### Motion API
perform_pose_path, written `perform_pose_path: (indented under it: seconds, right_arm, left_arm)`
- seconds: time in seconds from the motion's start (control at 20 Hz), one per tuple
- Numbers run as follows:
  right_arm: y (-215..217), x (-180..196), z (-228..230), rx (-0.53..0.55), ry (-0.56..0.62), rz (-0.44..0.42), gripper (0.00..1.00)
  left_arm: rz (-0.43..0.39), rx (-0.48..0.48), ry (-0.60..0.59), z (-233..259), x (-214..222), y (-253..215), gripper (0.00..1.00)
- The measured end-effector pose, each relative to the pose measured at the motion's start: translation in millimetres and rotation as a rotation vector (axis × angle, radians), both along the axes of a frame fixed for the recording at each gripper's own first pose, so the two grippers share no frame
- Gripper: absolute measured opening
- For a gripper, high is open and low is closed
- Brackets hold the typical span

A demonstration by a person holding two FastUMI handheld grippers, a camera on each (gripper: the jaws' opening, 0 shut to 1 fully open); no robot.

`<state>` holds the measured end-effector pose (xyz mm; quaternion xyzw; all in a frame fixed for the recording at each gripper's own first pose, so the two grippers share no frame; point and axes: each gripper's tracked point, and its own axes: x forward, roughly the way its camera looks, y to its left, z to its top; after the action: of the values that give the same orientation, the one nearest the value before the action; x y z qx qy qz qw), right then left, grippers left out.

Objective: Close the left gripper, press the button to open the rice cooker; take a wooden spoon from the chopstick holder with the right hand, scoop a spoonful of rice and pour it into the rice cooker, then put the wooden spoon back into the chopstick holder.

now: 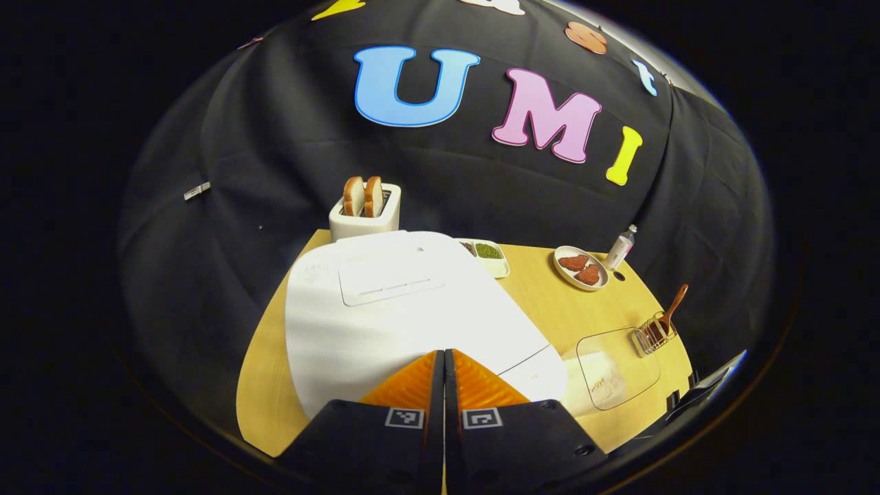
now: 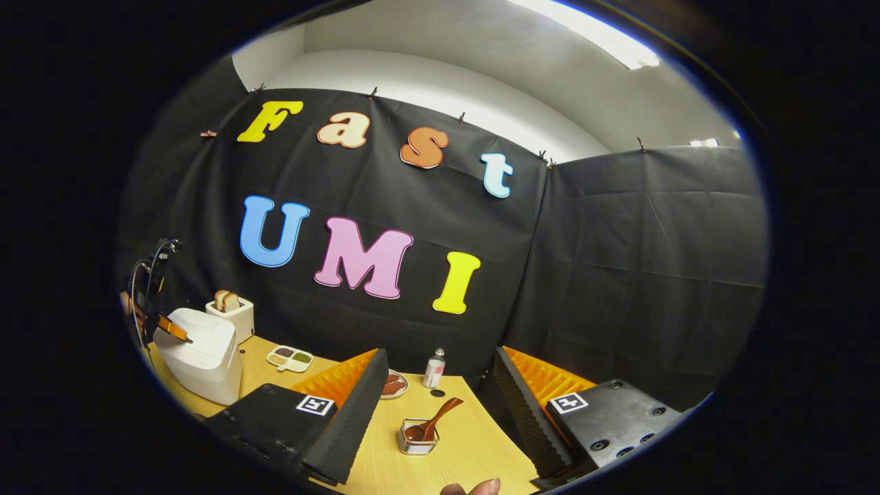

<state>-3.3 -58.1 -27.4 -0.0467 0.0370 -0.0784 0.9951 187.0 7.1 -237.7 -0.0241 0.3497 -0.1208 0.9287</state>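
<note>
Left tongs [image 1: 444, 354] clenched empty over closed white rice cooker [image 1: 412, 302]; right tongs [image 2: 440, 385] released w/ brown wooden spoon [image 2: 430, 423] in wire chopstick holder [image 2: 417, 440] on tabletop [image 2: 467, 447].

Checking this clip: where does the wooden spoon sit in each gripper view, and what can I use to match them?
Left gripper view: wooden spoon at far right, leaning in the chopstick holder.
Right gripper view: low centre, between the open fingers, in the holder.
Shared landmark: the white rice cooker, lid closed.
</note>
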Motion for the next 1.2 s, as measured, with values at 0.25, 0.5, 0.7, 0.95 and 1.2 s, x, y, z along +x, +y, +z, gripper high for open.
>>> perform_pose_path:
  seconds: [0.25,0.5,0.7,0.95,1.2]
  right_arm:
    - [-3,-2,-2,-0.005,0.008,-0.004,0.97]
    - [-2,-3,-3,-0.001,0.013,0.004,0.97]
    - [-6,-8,4,-0.021,0.001,0.011,0.97]
    - [-3,-9,7,-0.017,-0.012,0.03,0.97]
    - [-3,-17,-10,-0.014,0.018,0.05,0.97]
  left_arm:
    - [0.019,-0.001,0.068,-11,-4,1,0.07]
    - [0.034,0.021,-0.042,17,8,1,0.07]
    - [0.075,0.066,-0.318,98,22,10,0.07]
    - [0.054,0.102,-0.514,166,-5,0,0.54]
    - [0.079,0.098,-0.617,199,-54,-2,0.96]
